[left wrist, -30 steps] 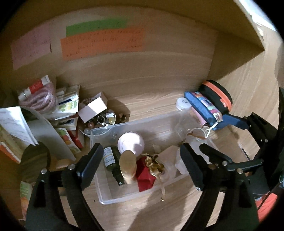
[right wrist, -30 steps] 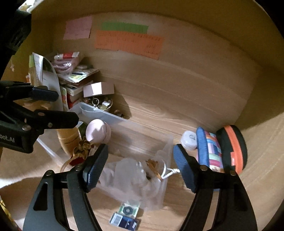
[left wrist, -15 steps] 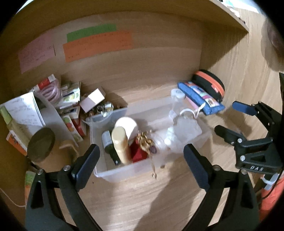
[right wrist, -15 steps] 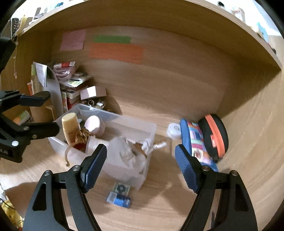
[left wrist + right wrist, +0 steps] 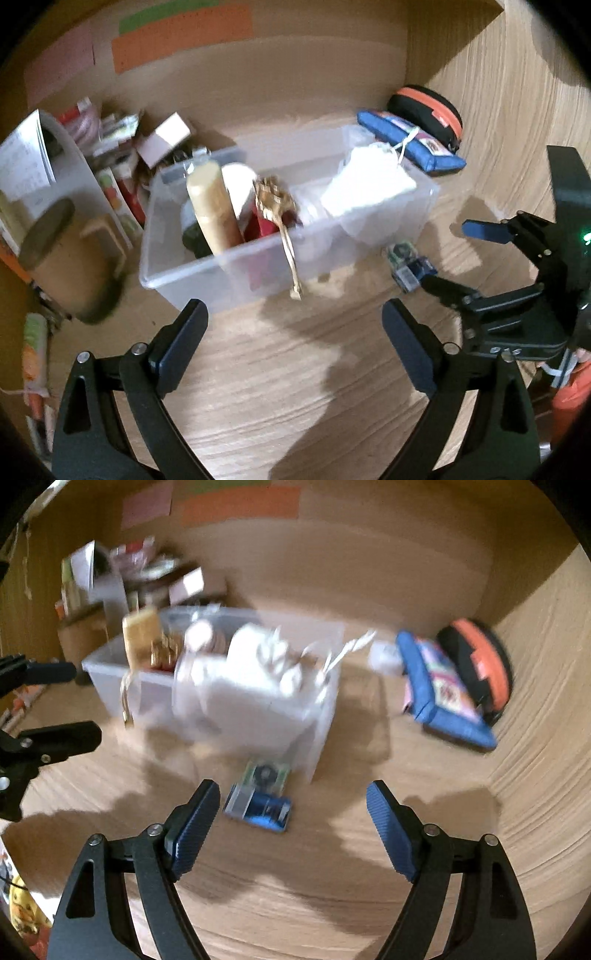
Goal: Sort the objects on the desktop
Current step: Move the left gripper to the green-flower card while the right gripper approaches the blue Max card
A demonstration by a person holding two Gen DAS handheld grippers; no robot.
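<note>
1. Left gripper [image 5: 295, 339]: jaws wide, nothing held.
2. Right gripper [image 5: 293, 819]: jaws wide, nothing held.
3. Clear bin [image 5: 221, 273]: on the desk, ahead of both grippers, filled with objects.
4. Small blue packet [image 5: 260, 799]: flat on the desk just beyond the right gripper's left finger, beside the bin.

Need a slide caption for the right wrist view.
Open right gripper hovers over a small blue packet beside the cluttered clear bin.

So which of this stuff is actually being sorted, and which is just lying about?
Being sorted: clear bin holding a tan bottle and white pouch; small blue packet on the desk beside it.

Lying about: blue pencil case, black-and-orange case, wall notes, brown canister.
</note>
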